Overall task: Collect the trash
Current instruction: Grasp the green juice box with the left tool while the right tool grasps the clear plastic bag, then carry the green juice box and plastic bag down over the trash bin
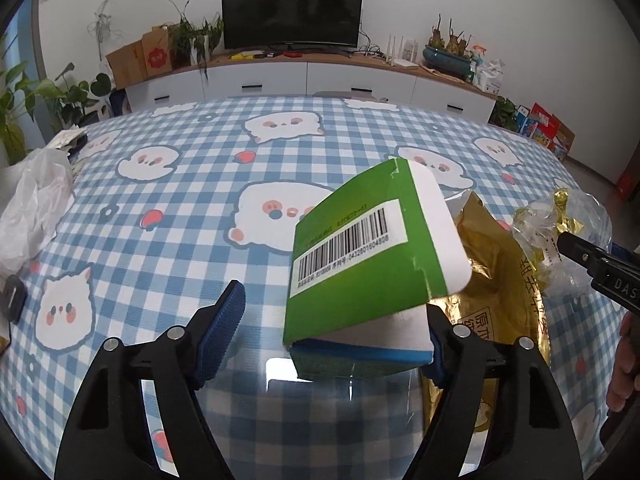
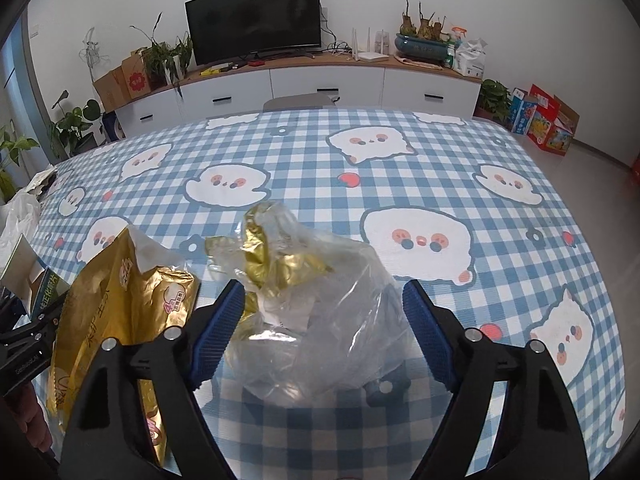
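Now both claws straddle trash on the checked tablecloth, neither clenched yet. Left gripper: green carton touches the right pad w/ a gap at the left, so centre it before squeezing. Right gripper: crumpled clear plastic bag sits loose btwn the jaws; squeeze it slowly.

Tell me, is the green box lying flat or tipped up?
Tipped up: the green box has its far end raised off the table.

table: checked cloth | on it: green box, gold wrapper, clear bag
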Tool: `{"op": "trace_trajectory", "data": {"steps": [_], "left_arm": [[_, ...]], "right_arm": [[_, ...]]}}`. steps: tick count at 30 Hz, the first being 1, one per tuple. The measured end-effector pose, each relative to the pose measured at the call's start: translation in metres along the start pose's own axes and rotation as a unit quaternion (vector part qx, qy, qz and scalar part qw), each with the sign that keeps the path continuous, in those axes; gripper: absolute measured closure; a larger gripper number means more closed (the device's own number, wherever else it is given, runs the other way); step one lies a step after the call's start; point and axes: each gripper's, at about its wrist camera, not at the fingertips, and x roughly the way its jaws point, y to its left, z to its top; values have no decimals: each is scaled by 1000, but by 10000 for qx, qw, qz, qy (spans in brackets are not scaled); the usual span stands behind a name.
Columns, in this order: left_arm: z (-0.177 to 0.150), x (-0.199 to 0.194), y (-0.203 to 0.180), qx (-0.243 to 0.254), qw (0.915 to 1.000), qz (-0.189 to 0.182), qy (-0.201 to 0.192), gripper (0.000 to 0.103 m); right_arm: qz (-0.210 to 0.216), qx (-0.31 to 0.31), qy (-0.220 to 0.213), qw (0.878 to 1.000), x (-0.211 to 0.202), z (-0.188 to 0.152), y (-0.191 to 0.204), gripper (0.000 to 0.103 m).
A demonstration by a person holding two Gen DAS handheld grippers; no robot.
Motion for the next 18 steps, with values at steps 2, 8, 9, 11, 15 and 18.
{"op": "trace_trajectory", "data": {"steps": [2,8,9,11,15,18], "left_arm": [[1,2,-2,40,10000,-17,-8,37],[1,7,-7,100,9999,-79,74,55],[0,8,-6,96,9999,-91,88,56],[1,8,-5,72,9999,-87,68,57],[1,8,-5,49,9999,-60,65,57],[1,9,-4,15,10000,-20,72,57]], "right_arm": [[-6,8,-29,10000,2,0,0,31],[-33,-23,54,10000,8,0,1,45],[-7,-24,81,10000,9,0,1,46],[4,-1,86,10000,10,0,1,47],[-29,52,89,9999,12,-2,0,55],[-147,29,90,9998,14,-2,0,66]]}}
